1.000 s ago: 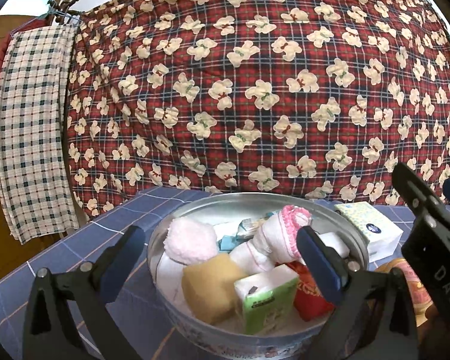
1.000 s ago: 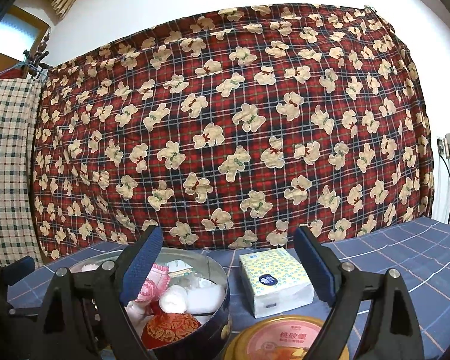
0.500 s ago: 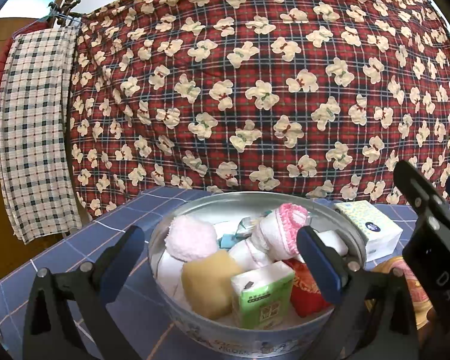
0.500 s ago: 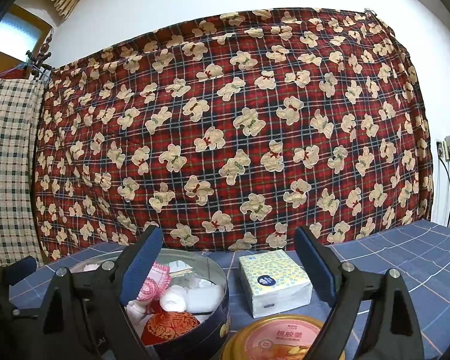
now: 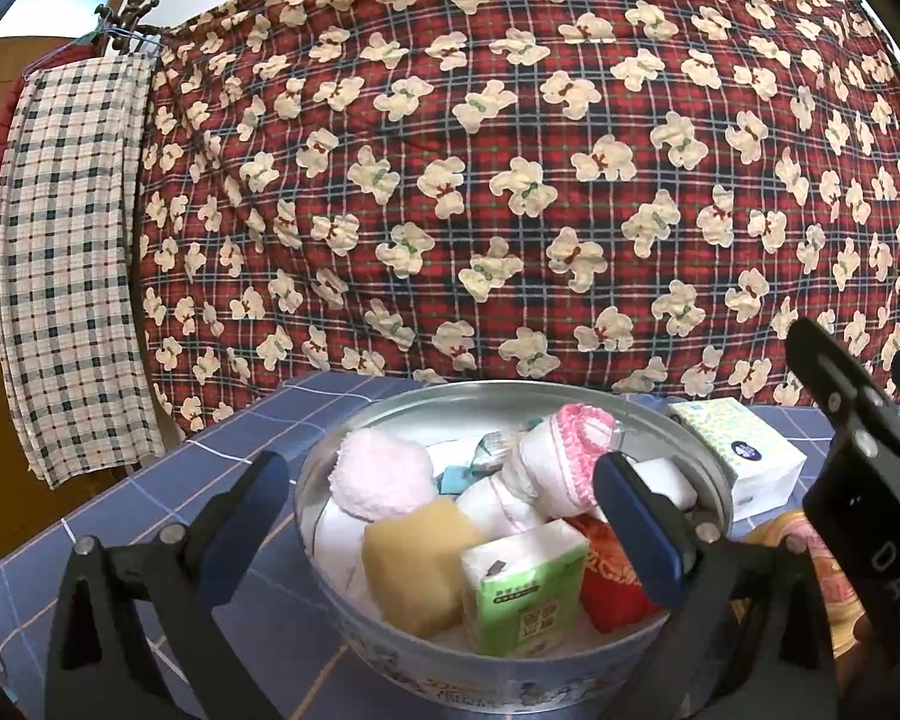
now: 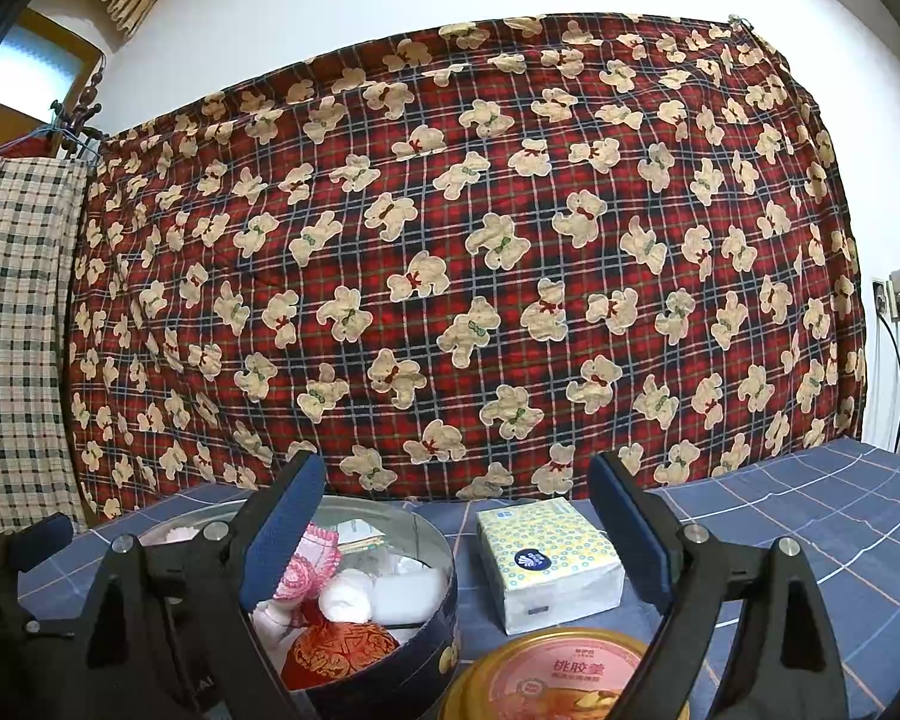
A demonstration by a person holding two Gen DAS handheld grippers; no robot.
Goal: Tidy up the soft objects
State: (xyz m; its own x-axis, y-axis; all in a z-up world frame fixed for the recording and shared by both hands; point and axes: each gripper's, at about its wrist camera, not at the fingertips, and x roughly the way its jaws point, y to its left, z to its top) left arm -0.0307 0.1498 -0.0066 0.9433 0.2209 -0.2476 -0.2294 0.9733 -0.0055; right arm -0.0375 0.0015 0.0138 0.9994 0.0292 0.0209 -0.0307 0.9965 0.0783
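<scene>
A: Looking past the left gripper [image 5: 444, 516], I see its 2 jaws spread wide with nothing between the pads, hovering just in front of the round tin [image 5: 390, 654].

B: Same on the right gripper [image 6: 456, 522]: jaws apart, nothing held. Nearest to it sits the gold lid [image 6: 564, 678], touching the tin's wall or close to it; I cannot tell which.

A: Inside the tin, closest to me, a yellow sponge [image 5: 417, 564] and a green tissue pack [image 5: 522, 588] stand side by side, with a red embroidered pouch [image 5: 606, 582] at their right. Behind them lie a pink fluffy cloth [image 5: 381, 474] and a white roll with pink crochet trim [image 5: 561, 456].

B: So most soft items are already in. Still outside is the tissue packet [image 6: 549, 558], on the blue checked tablecloth [image 6: 810, 516] just beyond the lid, near the tin.

A: Probably that goes in next. Risk?

B: The tin looks full, so a packet dropped on top could slide off or keep the lid from seating. It's also squashy; a light pinch may let it slip.

A: And our grippers sit close together, so we could collide over the tin.

B: Farthest back hangs the teddy-bear plaid blanket [image 6: 480, 240].
</scene>
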